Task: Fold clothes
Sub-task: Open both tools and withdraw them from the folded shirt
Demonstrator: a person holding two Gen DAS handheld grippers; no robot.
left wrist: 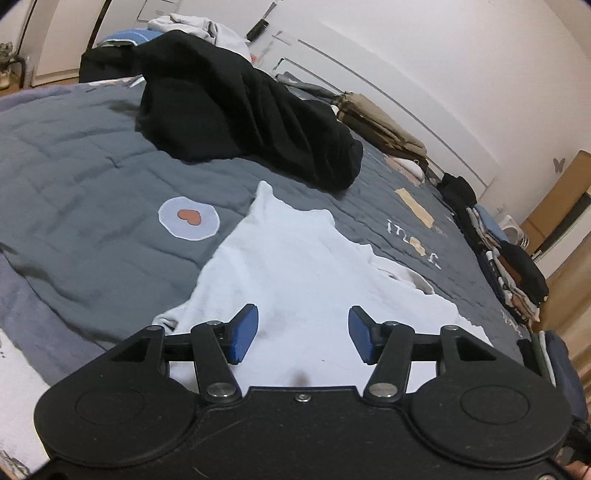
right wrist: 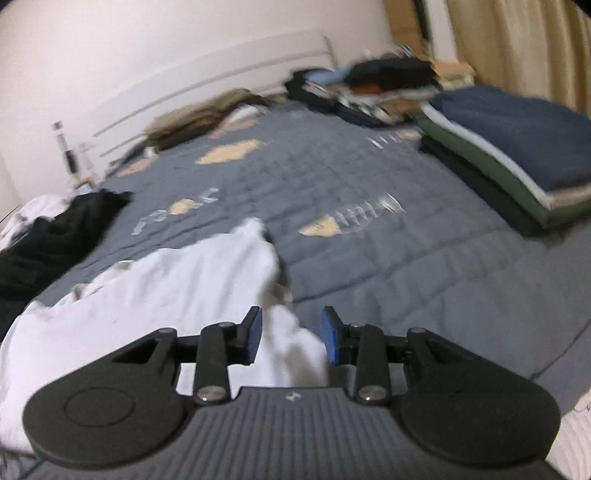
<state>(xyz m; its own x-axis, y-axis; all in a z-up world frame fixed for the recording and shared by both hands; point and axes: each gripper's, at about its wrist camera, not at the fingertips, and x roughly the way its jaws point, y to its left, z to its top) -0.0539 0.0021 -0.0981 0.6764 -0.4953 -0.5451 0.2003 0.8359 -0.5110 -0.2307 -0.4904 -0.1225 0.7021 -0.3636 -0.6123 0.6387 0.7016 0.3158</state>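
Note:
A white garment [left wrist: 291, 266] lies spread on the grey quilted bed [left wrist: 81, 173], its near part under my left gripper [left wrist: 303, 334]. That gripper is open, blue pads wide apart, hovering over the cloth with nothing between them. In the right wrist view the same white garment [right wrist: 159, 284] lies bunched at the left. My right gripper [right wrist: 291, 334] is open over its right edge, with a fold of white cloth showing between the pads but not pinched. A crumpled black garment [left wrist: 243, 110] lies farther up the bed and appears as the black garment [right wrist: 48, 236] at the far left.
Stacks of folded clothes [left wrist: 513, 266] line the bed's right edge. A folded pile with a navy top [right wrist: 517, 147] sits at the right. A tan garment [left wrist: 384, 125] lies by the headboard. White clothes [left wrist: 199, 27] are heaped behind the black garment.

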